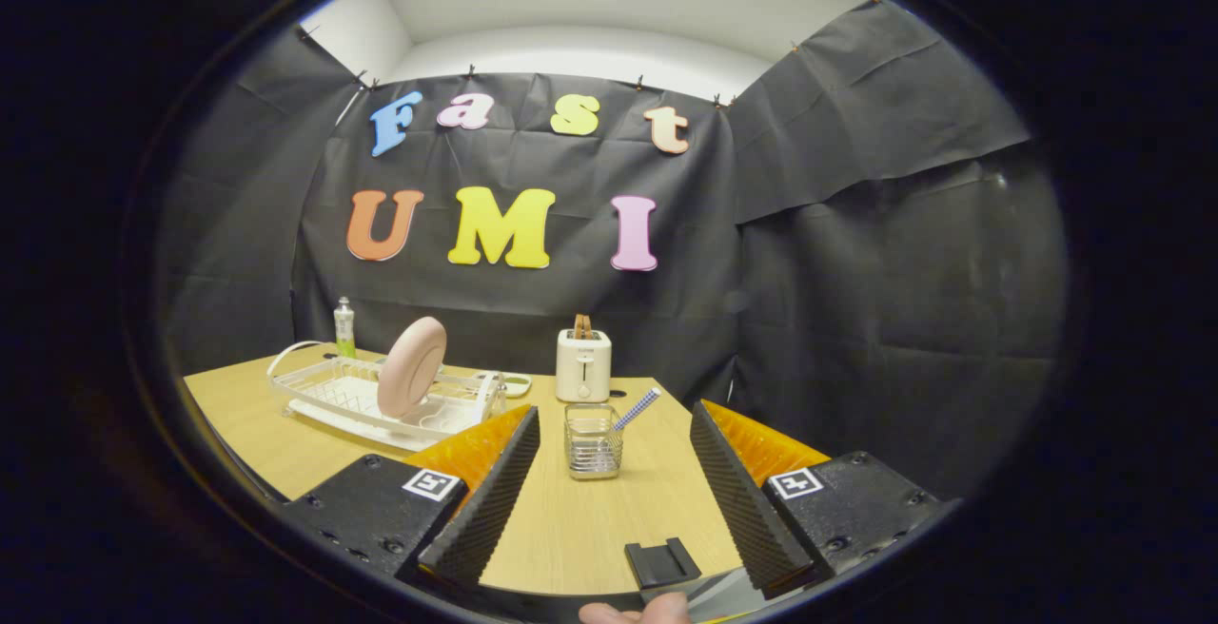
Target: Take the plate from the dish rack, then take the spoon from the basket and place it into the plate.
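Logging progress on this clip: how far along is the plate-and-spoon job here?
Nothing looks done yet. The pink plate stands on edge in the dish rack, and the spoon sits in the wire basket. The gripper holds nothing, its jaws open with the basket just ahead of them. Both pickups and the placing remain.

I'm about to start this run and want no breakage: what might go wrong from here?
The plate leans on edge in the dish rack, so a poor pinch may let it slip or drag the rack. The open gripper faces the basket; swinging toward the rack may knock it and its spoon over.
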Demonstrator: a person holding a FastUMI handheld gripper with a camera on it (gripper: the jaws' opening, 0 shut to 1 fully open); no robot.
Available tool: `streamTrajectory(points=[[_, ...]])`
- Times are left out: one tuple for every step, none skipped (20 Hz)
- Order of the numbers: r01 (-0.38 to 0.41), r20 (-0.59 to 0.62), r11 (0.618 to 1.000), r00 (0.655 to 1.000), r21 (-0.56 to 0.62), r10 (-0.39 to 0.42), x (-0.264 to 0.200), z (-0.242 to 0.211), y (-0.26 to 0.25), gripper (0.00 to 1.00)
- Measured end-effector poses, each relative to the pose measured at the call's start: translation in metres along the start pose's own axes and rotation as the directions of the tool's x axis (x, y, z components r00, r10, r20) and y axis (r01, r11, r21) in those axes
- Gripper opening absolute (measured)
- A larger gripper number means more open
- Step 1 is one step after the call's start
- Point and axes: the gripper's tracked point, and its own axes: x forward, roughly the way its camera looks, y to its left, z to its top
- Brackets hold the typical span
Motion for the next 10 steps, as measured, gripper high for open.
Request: streamTrajectory(points=[[-0.002,0.000,1.000,1.000,-0.001,0.002,-0.001,0.000,0.001,1.00],[-0.003,0.000,1.000,1.000,0.000,0.003,0.000,0.000,0.002,1.00],[-0.006,-0.001,1.000,1.000,0.002,0.006,0.000,0.000,0.003,1.00],[-0.007,-0.002,1.000,1.000,0.004,0.008,0.001,0.001,0.004,1.00],[-0.011,-0.001,1.000,1.000,0.007,0.011,0.002,0.001,0.005,1.00],[-0.014,-0.003,1.000,1.000,0.009,0.014,0.003,0.003,0.006,1.00],[-0.020,-0.003,1.000,1.000,0.011,0.020,0.002,0.004,0.008,1.00],[-0.024,-0.003,1.000,1.000,0.012,0.024,0.004,0.007,0.011,1.00],[-0.029,0.000,0.999,1.000,0.013,0.029,0.006,0.011,0.012,1.00],[-0.037,0.002,0.999,0.999,0.016,0.037,0.008,0.017,0.015,1.00]])
